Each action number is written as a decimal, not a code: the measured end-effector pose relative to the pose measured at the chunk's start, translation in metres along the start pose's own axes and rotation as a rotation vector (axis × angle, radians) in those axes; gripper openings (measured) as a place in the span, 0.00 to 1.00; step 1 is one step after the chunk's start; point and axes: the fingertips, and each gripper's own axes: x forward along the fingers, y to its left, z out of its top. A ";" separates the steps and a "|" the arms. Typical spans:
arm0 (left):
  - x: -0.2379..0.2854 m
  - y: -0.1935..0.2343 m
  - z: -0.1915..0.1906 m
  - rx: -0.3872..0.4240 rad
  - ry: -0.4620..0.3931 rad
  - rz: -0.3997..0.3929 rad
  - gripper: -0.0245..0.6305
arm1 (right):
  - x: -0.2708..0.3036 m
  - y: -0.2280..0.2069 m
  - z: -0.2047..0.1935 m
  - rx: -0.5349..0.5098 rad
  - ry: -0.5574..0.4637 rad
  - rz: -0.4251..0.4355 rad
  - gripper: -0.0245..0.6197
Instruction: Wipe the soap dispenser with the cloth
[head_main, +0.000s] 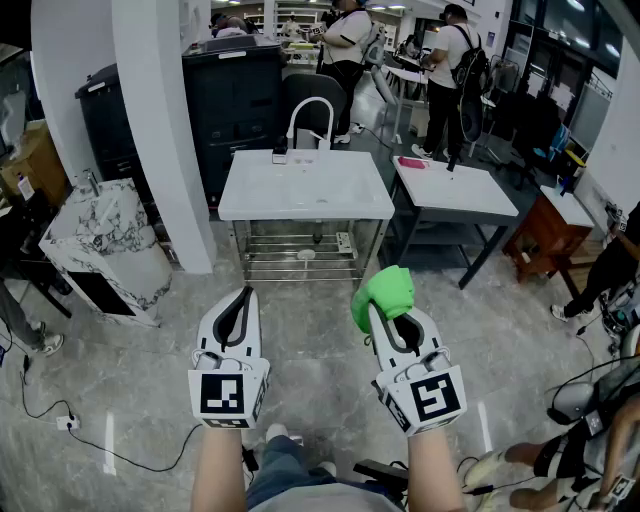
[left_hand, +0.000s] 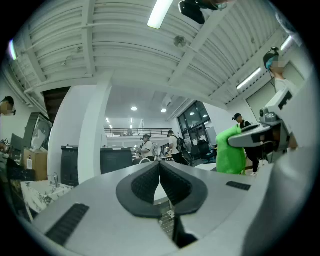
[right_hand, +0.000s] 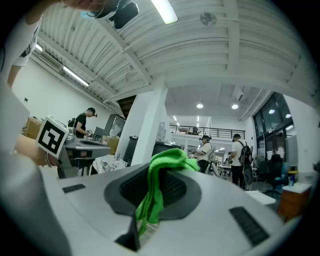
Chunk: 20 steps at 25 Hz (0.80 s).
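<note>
My right gripper (head_main: 386, 306) is shut on a bright green cloth (head_main: 384, 293), which bunches over its tips and hangs between the pads (right_hand: 153, 192). The left gripper (head_main: 242, 294) is beside it, shut with nothing between its pads (left_hand: 145, 182). From the left gripper view the cloth (left_hand: 230, 151) shows off to the right. Both grippers hover over the floor, well short of a white sink basin (head_main: 304, 190) with a curved white faucet (head_main: 312, 117). A small dark dispenser-like item (head_main: 281, 154) stands left of the faucet.
A marble-topped vanity (head_main: 98, 232) stands at the left by a white pillar (head_main: 155, 120). Behind the sink is a black cabinet (head_main: 236, 98). A white table (head_main: 455, 188) and a wooden cabinet (head_main: 552, 228) are to the right. People (head_main: 447, 62) stand behind. A cable and plug strip (head_main: 64, 422) lie on the floor.
</note>
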 end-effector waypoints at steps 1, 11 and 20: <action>-0.007 -0.006 0.002 0.001 0.000 0.005 0.06 | -0.009 0.000 0.000 0.001 0.000 0.003 0.11; -0.039 -0.041 0.007 0.026 0.016 0.021 0.06 | -0.056 -0.004 -0.010 0.040 -0.015 0.010 0.11; 0.020 -0.022 -0.021 0.017 0.038 0.028 0.06 | 0.004 -0.030 -0.032 0.054 -0.004 0.027 0.11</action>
